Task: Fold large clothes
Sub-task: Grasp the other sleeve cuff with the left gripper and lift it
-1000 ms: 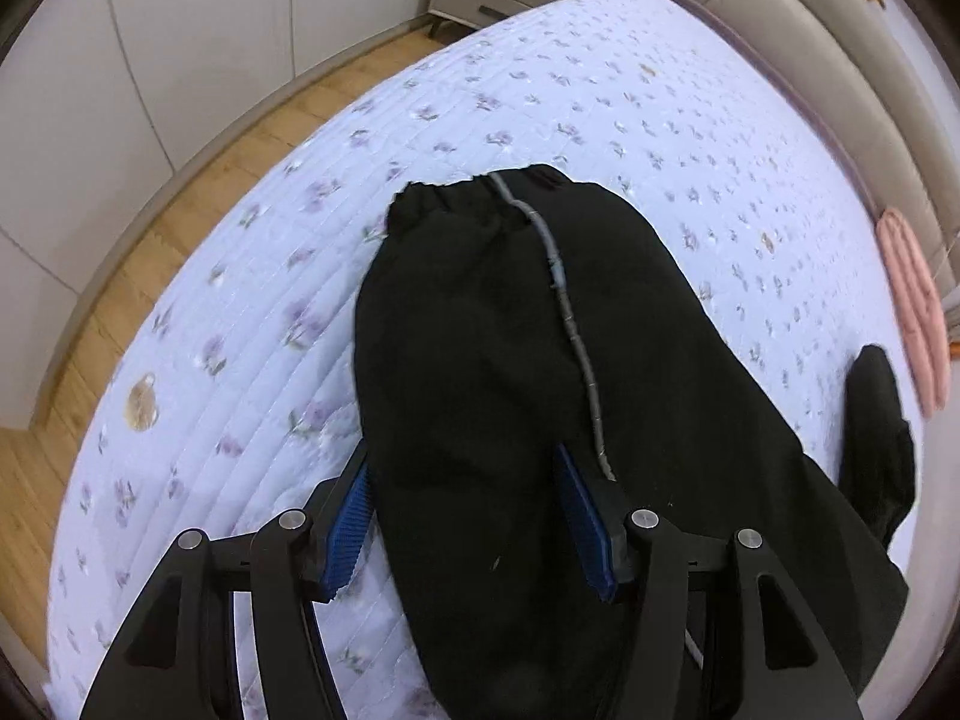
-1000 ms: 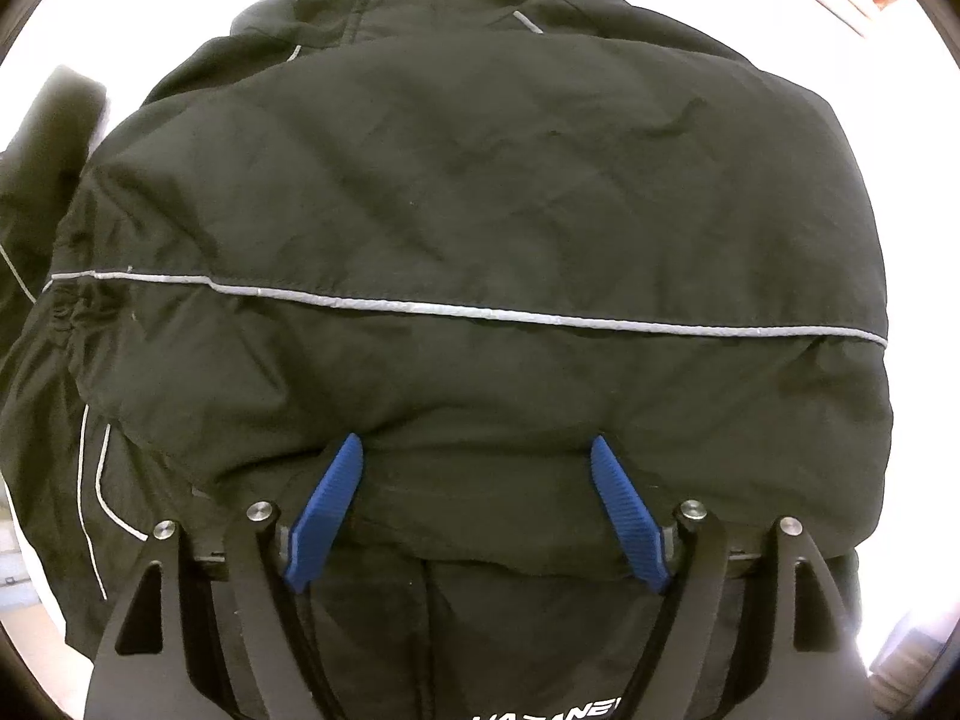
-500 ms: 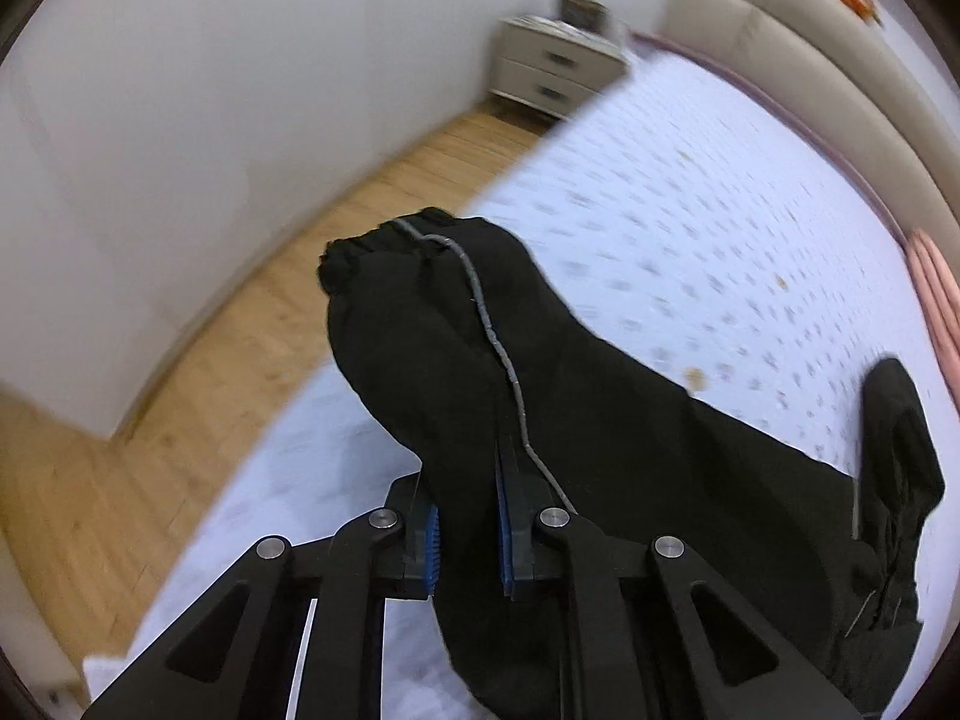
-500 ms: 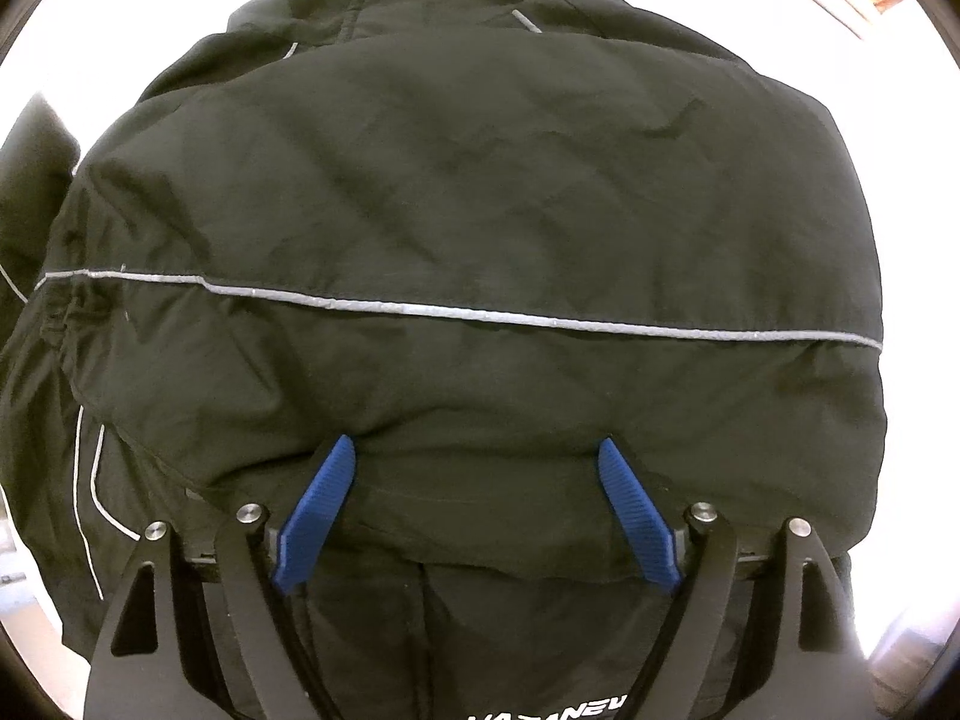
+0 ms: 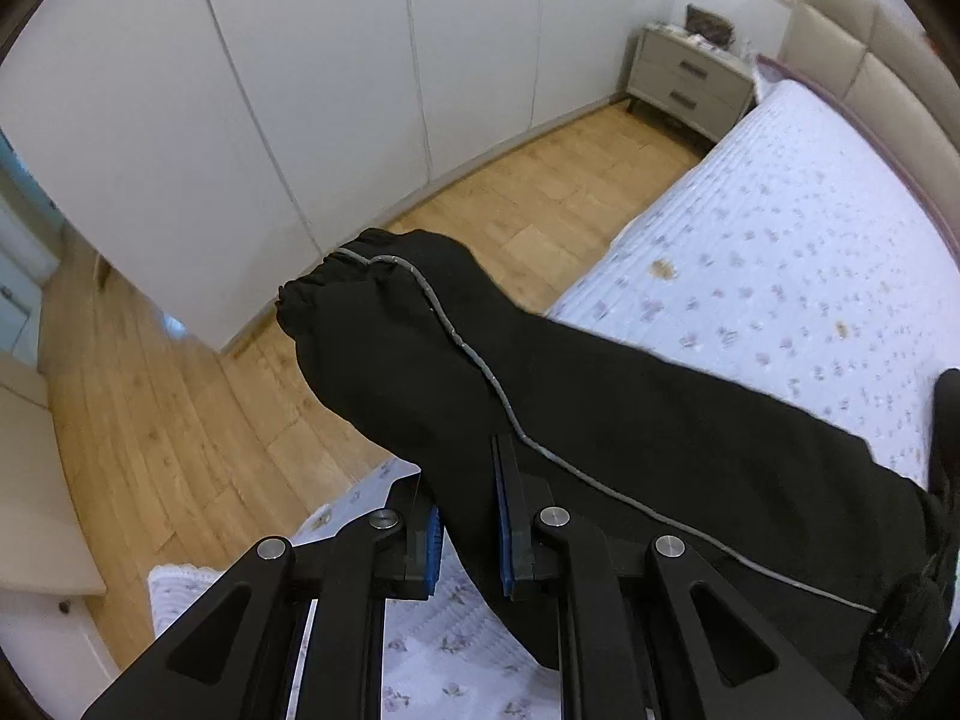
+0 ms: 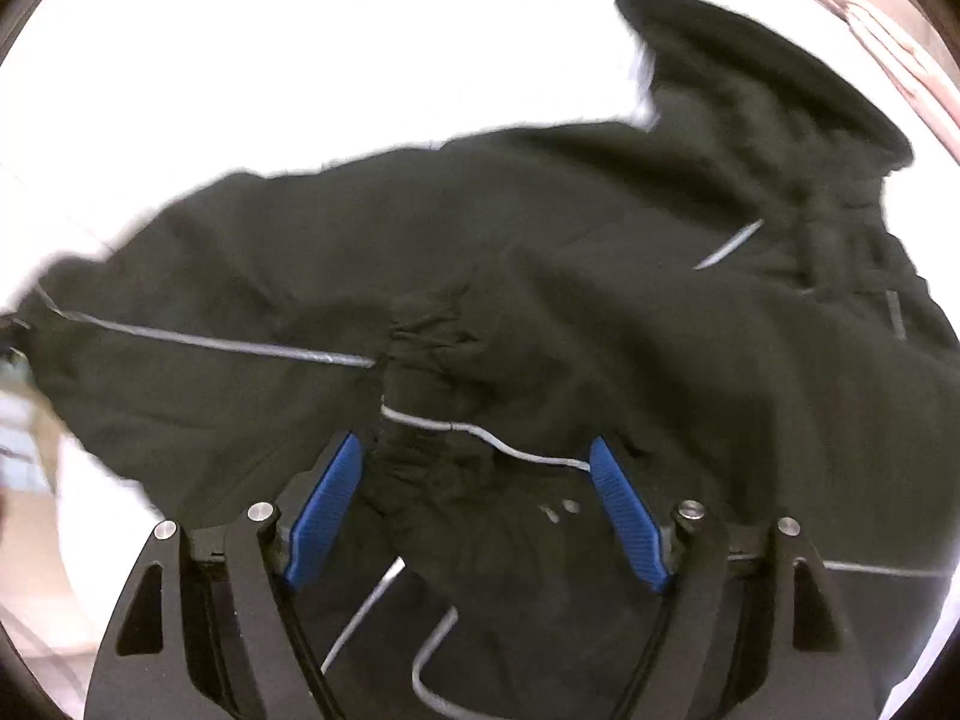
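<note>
A black jacket with thin grey piping lies on the bed. In the left wrist view its sleeve (image 5: 480, 396) is lifted off the quilt, and my left gripper (image 5: 467, 531) is shut on the sleeve below the gathered cuff (image 5: 318, 294). The sleeve stretches back to the right toward the jacket body. In the right wrist view the jacket body (image 6: 540, 252) fills the frame, blurred. My right gripper (image 6: 477, 504) stands open just above it, with a gathered cuff (image 6: 432, 330) and a bunched fold between the blue pads (image 6: 327, 504). Whether those pads touch the cloth is not visible.
The bed's floral quilt (image 5: 780, 252) runs to a beige padded headboard (image 5: 870, 84). A wooden floor (image 5: 180, 420) lies beside the bed, with white wardrobe doors (image 5: 300, 90) and a grey nightstand (image 5: 690, 78) at the far wall.
My left gripper shut on the sleeve and lifted it off the quilt, swinging out over the floor. My right gripper slid from the smooth back panel to a rumpled part by a cuff.
</note>
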A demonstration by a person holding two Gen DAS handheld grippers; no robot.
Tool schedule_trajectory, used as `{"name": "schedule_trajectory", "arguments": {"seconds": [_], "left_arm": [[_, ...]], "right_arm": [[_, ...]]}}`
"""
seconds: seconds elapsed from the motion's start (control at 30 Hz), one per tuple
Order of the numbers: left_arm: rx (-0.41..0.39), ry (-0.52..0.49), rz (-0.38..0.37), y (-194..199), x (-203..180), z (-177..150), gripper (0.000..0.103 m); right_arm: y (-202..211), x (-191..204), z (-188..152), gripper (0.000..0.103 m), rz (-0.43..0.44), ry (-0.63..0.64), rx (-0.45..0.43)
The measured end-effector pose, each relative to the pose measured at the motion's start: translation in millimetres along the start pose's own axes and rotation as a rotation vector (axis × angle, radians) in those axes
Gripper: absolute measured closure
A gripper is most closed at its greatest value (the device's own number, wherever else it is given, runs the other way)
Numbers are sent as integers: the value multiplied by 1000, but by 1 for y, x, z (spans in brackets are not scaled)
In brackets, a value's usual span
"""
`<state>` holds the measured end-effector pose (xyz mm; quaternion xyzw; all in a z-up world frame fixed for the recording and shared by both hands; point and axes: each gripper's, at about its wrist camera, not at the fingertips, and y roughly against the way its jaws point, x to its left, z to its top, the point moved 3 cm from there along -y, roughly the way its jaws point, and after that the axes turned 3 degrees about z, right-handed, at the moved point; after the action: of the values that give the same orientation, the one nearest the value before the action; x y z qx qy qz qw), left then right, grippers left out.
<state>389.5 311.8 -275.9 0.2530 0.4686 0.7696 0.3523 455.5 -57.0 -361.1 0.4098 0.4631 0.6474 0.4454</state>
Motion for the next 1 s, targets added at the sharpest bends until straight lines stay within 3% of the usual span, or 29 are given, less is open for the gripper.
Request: {"name": "schedule_trajectory", "arguments": {"seconds": [0.07,0.17,0.33,0.4,0.5,0.6,0.73,0.93,1.0], "left_arm": [[-46,-42,3,19,-5,1,89],[-113,-100,-5,50,-20,-1,89],[-221,-194,-81,113,-61,-19,89],[-261,-232,-100,136,-79,-31,89],[-326,-327,-161,174,-125,-57,89],[-371,-442,-237,207,-182,-93,89],[-414,-598,-311,235,-248,-148,89],[-378,-790,-416,240,-334,-235,89],[-355,-862,-422,230,-356,-263,83]], "right_arm": [[-5,4,0,15,-45,31,-17],[-1,5,-1,15,-37,46,-22],[40,-13,-19,19,114,-19,-52],[63,-28,-33,19,129,-39,-81],[90,-54,-56,19,121,-67,-93],[113,-91,-87,19,185,-119,-90],[137,-130,-121,19,151,-161,-94],[147,-192,-154,19,170,-280,-86],[151,-206,-162,19,160,-300,-93]]}}
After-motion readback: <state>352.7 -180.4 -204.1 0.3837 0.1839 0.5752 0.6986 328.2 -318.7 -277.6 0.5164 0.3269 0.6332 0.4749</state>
